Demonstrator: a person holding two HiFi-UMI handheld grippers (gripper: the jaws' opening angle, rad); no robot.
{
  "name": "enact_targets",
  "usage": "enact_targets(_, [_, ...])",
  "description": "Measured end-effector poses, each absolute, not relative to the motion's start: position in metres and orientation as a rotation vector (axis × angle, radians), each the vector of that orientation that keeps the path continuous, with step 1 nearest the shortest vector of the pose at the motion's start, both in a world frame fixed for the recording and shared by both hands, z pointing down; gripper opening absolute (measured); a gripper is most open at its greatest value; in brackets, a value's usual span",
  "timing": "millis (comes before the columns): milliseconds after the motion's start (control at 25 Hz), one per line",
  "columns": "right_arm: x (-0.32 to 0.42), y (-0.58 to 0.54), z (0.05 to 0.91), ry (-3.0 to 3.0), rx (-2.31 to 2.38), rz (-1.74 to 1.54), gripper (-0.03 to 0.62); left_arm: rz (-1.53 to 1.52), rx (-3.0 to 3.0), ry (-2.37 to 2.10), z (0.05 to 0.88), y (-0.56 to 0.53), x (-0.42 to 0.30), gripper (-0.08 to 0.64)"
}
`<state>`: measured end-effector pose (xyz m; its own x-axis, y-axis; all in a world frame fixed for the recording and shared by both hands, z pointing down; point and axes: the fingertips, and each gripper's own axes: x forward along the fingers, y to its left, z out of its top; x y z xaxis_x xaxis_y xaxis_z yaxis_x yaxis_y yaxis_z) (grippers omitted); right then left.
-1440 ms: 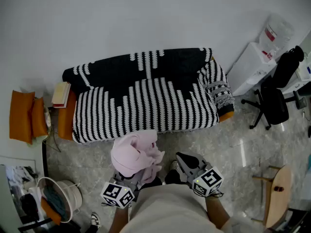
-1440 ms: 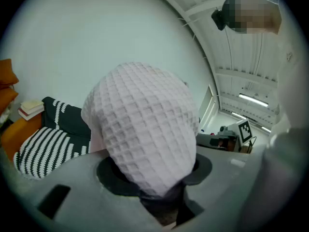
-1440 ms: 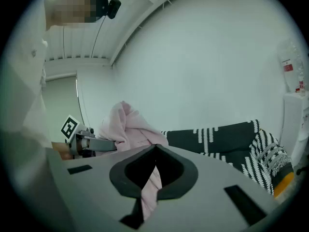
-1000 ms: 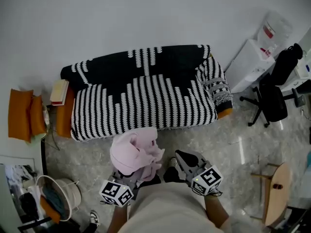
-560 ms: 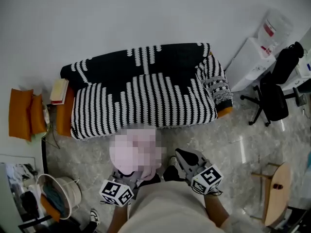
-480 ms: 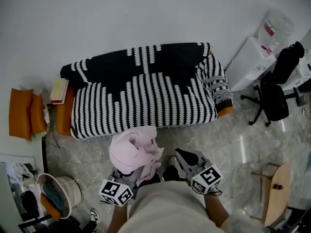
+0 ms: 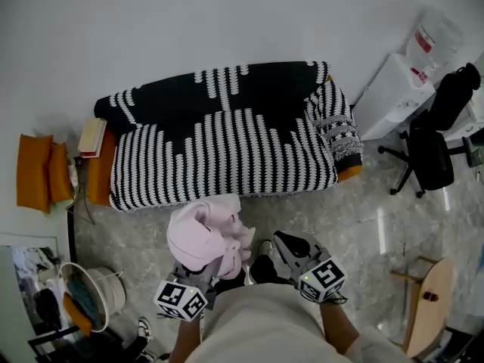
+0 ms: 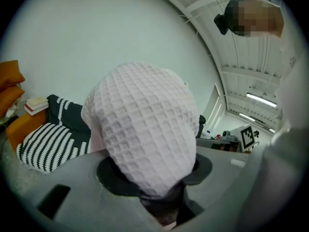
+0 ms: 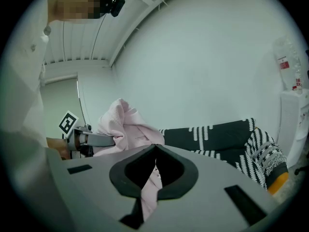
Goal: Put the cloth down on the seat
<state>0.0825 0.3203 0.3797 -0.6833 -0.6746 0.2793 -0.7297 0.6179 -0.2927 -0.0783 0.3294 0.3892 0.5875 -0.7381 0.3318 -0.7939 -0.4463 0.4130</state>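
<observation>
Status: carry phase, cloth not down yet.

- Cloth (image 7: 198,237): pink waffle weave, bunched in a lump, in the air in front of the person, over the floor (image 7: 363,225) just short of the sofa's front edge. No part of it touches the seat.
- Left hand-held gripper (image 7: 203,277): clamped on the cloth. The left gripper view shows the bundle filling the gap between the jaws and mushrooming out above them. It carries most of the bulk.
- Right hand-held gripper (image 9: 155,151): jaws together at the tips, with a thin strip of the same cloth caught between the pads and trailing down. Looks like a pinch on a loose edge, not a load-bearing grip.
- Seat (image 7: 227,169): sofa (image 7: 162,104) under a black-and-white striped throw (image 7: 333,138). The seat cushion area is free of clutter and dead ahead of both grippers.

Next move, my read: step or reach forward so both grippers are over the middle of the seat, lower until the bundle rests on the throw, then part the jaws on both sides and back off.

Watch-outs:
- The waffle weave may cling to the pads, so lift straight up after release.
- The right strip is thin and could drag the cloth back off the front edge if that side lets go late.
- Place well behind the front lip.
</observation>
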Motion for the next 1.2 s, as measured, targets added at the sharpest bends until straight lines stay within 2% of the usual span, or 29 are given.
enact_targets(440, [0.103,0.320,0.385,-2.725,1.111,0.588,0.008,0.138,2.234,-1.272,0.392,0.337,-0.052,0.201])
enact_targets(1200, [0.082,0.268,0.378,-2.689,1.174,0.545,0.008,0.113,2.269,-1.214,0.394,0.270,-0.075,0.202])
